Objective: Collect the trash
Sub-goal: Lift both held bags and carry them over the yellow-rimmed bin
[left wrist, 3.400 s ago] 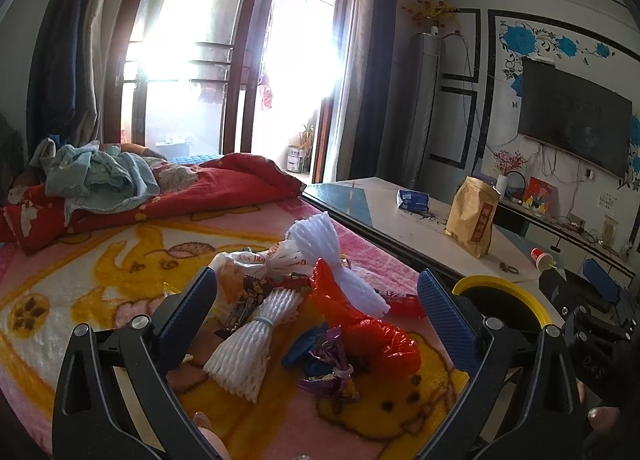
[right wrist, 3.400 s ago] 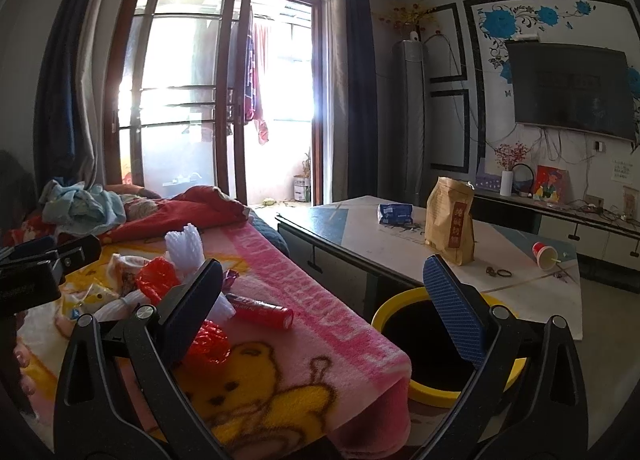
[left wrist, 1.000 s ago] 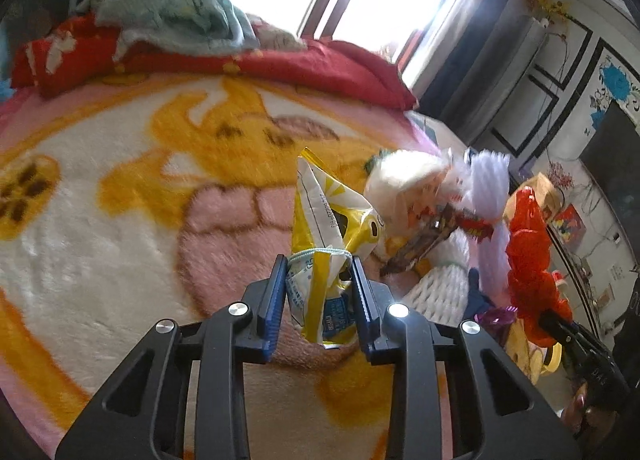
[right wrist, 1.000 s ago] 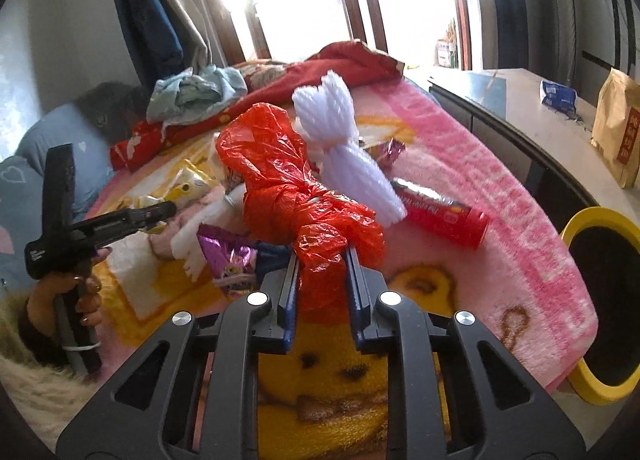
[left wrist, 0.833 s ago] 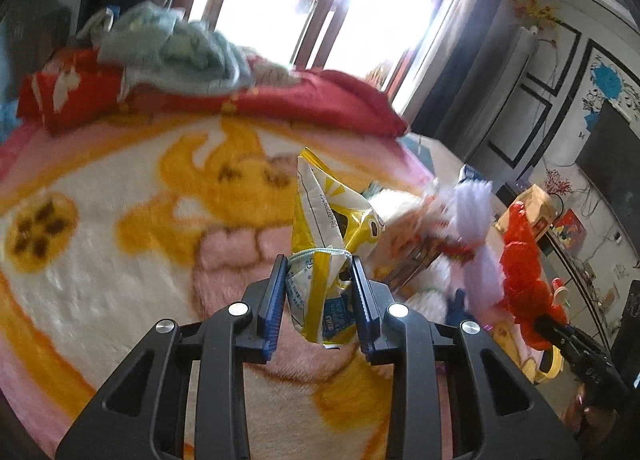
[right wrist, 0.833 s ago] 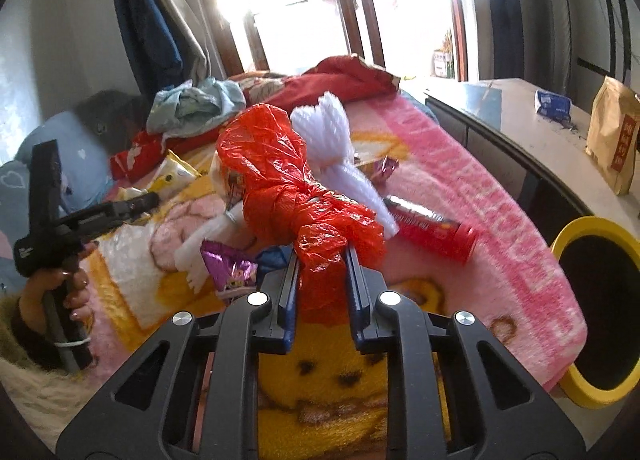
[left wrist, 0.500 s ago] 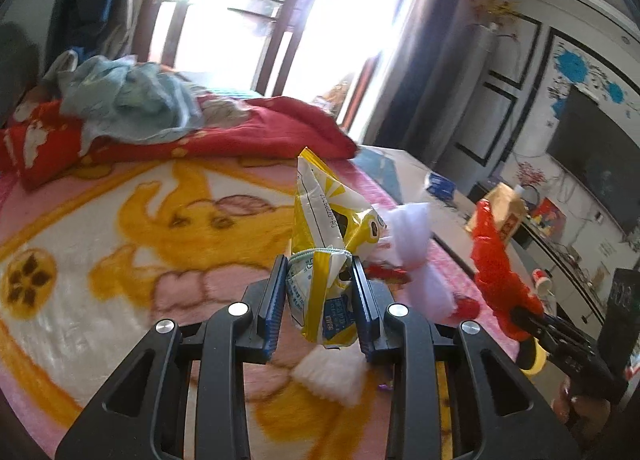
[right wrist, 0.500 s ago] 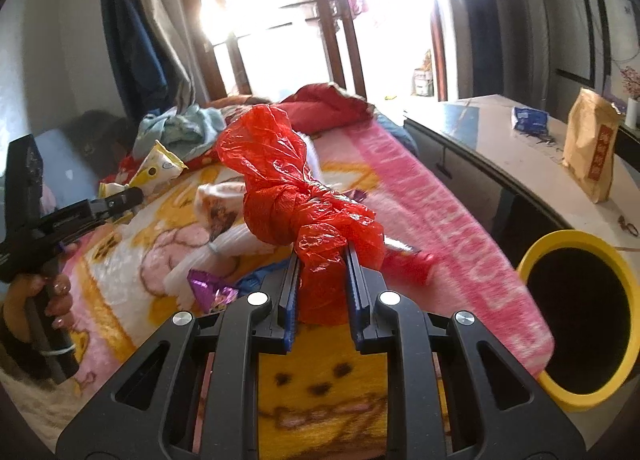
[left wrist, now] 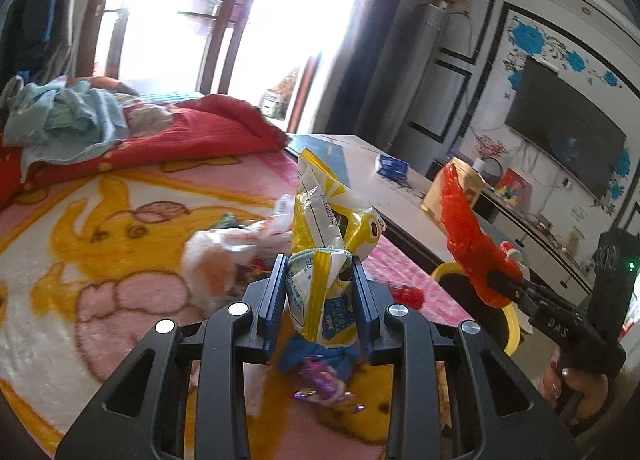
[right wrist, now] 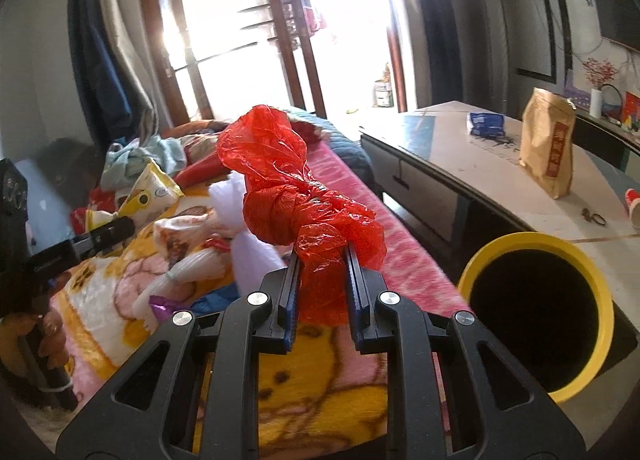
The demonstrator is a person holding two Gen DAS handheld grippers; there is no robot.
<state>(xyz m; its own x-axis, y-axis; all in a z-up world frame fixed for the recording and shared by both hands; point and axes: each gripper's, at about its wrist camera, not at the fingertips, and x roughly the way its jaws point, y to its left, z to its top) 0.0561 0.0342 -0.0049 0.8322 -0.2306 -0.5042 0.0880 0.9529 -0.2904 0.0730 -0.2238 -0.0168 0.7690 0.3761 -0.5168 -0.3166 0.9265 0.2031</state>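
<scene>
Left gripper (left wrist: 320, 296) clamped on crinkled yellow-white snack packet (left wrist: 328, 236), long axis upright, above cartoon-print pink blanket (left wrist: 100, 227). Right gripper (right wrist: 320, 292) pinching knotted red plastic bag (right wrist: 296, 195), tilted up-left. Only right view shows round yellow-rimmed bin (right wrist: 536, 324) mouth fully, w/ brown paper bag (right wrist: 548, 143).
</scene>
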